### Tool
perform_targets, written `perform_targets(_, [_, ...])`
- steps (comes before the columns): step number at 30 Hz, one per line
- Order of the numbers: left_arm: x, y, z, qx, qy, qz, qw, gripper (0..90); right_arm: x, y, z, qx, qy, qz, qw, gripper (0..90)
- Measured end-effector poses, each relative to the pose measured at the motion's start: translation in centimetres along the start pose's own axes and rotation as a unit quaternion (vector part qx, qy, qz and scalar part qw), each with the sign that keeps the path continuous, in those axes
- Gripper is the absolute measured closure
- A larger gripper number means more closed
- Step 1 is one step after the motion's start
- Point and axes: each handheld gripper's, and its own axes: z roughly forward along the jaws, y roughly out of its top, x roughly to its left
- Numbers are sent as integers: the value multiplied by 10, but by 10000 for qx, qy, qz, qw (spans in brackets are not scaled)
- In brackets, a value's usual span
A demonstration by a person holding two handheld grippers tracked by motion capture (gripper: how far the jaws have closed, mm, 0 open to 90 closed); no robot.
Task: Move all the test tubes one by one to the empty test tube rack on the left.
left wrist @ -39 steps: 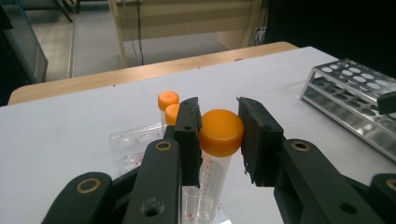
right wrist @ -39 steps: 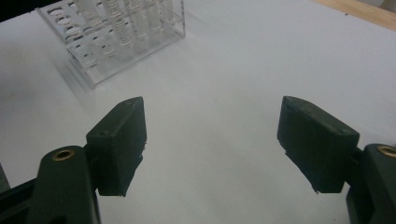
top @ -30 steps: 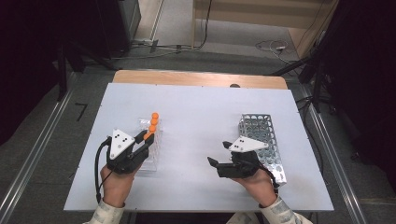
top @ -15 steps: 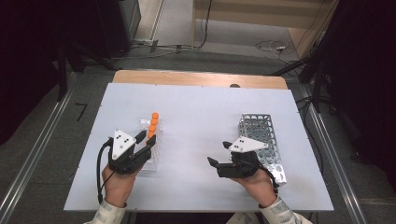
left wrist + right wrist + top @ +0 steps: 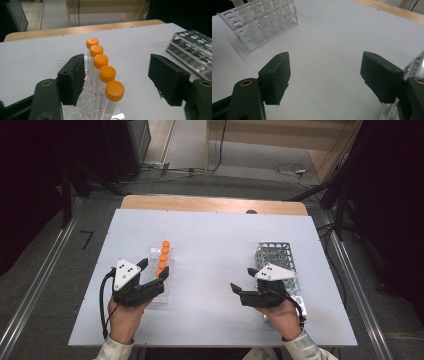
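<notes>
Five orange-capped tubes (image 5: 114, 90) upright in a clear rack (image 5: 161, 280) on the desk (image 5: 215, 240), nearest between the spread, empty jaws of the left gripper (image 5: 120, 82); probably light, smooth, slippery plastic, best gripped just under the cap.

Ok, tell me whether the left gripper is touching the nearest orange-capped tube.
Apart. The left gripper view shows the left gripper open, with bare gaps between each finger and the nearest orange-capped tube.
</notes>
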Motion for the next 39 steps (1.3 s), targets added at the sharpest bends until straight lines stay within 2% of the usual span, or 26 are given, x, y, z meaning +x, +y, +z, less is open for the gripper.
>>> perform_targets(5, [1, -1, -1, 1, -68, -97, 9999, 235, -8, -3, -7, -69, -104, 100, 9999, 224])
perform_targets(15, [3, -2, -5, -24, -46, -49, 10000, 206, -18, -8, -18, -128, -246, 214, 9994, 224])
perform_targets(21, [11, -3, -10, -86, 56, -124, 9999, 206, -26, -12, -27, -214, -371, 274, 9987, 224])
perform_targets(32, [21, -11, -16, -43, 142, -118, 9998, 194, -44, -24, -44, -258, -621, 451, 9967, 223])
perform_targets(39, [38, -14, -20, -64, 406, -278, 9988, 186, -57, -31, -54, -282, -797, 571, 9948, 223])
